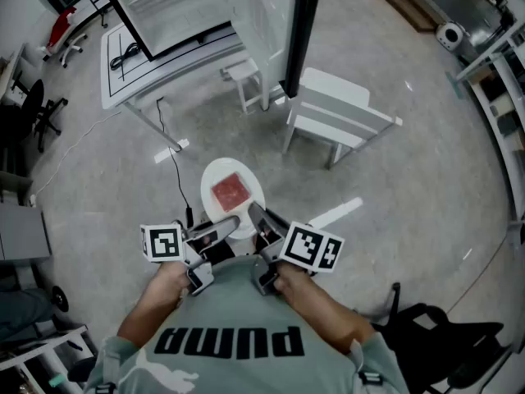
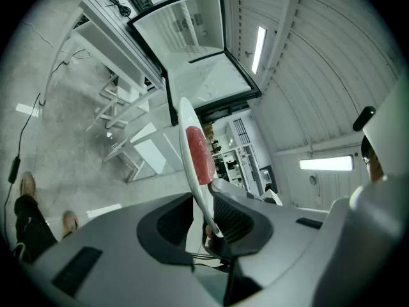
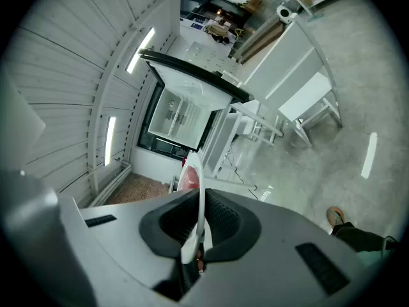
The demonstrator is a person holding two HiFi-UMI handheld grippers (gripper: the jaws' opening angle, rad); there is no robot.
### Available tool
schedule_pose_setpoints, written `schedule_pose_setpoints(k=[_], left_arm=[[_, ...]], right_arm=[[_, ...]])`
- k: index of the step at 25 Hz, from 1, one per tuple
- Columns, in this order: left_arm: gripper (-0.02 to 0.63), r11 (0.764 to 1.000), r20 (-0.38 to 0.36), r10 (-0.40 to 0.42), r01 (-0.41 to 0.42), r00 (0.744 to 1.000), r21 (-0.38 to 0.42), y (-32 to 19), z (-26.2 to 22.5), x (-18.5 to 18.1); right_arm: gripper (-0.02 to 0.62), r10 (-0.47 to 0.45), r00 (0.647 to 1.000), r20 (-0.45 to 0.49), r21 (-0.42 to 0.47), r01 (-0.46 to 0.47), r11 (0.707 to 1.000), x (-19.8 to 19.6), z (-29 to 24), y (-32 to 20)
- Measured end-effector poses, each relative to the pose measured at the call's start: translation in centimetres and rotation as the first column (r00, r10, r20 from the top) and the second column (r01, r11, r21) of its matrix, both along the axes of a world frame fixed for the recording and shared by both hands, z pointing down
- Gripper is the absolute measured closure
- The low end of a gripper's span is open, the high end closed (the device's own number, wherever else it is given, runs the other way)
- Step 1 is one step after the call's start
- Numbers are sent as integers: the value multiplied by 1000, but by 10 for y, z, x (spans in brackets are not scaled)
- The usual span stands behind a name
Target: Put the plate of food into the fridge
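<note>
Carrying step: my left claw point(image 1: 223, 230) and right claw point(image 1: 261, 220) each clamp the food plate's point(image 1: 221, 173) near rim, mid-frame. Next I must walk it level to the open fridge point(image 1: 168, 2), upper left.

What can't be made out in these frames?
- Plate near rim: head view, covered by left tool and right tool.
- Food: red slab, too small to identify in any view.
- Fridge contents: cut off by the head view's top edge; too small in both gripper views.
</note>
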State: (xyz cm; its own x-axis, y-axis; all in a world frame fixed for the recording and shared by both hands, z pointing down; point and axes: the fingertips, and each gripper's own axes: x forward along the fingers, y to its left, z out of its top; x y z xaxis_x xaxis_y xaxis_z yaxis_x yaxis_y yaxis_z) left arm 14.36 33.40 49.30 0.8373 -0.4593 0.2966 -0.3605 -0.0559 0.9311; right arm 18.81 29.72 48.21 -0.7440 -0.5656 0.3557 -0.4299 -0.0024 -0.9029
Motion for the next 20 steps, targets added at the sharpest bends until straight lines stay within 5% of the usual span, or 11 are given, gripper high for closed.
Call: schedule_pose_setpoints(k=[14, 20], left_arm=[[508, 1000, -22, -21, 20, 1000, -6, -8, -1, -6], [542, 995, -148, -94, 87, 985, -54, -17, -9, -9]], right_arm=[[568, -14, 1000, -18, 29, 14, 999, -10, 0, -9], [568, -30, 1000, -4, 26, 30, 999, -20, 3, -12]])
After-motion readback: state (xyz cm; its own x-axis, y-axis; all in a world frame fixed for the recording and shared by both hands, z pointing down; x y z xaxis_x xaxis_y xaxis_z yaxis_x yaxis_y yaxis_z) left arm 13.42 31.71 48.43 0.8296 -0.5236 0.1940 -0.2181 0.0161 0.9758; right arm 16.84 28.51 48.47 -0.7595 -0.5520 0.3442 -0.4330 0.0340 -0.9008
